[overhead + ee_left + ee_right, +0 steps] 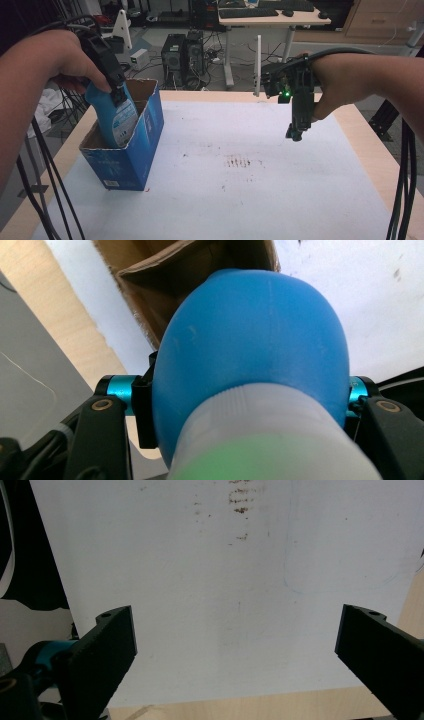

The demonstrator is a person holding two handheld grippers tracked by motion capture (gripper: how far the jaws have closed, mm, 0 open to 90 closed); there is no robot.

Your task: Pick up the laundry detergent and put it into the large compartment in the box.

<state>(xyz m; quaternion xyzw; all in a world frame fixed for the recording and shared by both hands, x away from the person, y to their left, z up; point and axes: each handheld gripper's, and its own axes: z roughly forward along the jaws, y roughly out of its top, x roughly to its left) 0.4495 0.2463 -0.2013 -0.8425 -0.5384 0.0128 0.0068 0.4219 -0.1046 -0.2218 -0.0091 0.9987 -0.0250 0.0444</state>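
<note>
While a person stands at a table covered with a white sheet [260, 190], the left gripper [118, 95] holds a blue bottle [116, 120] and has it partly inside an open blue cardboard box [135, 155] near the table's left edge. The bottle's lower part is already below the box rim; its shoulder and neck stick out above, tilted toward the left hand [60, 60]. From the left gripper view, the jaws are clamped on either side of the bottle [250, 350] just below its pale cap [265, 440], with the brown inside of the box [185, 270] beyond it. The right gripper [296, 132] hangs over the bare sheet, well apart from the box, its jaws spread wide with nothing between them. Judging by this, the packing is most of the way done: the bottle apparently needs to settle on the box floor and be released. Whether it already touches the bottom cannot be told.
</note>
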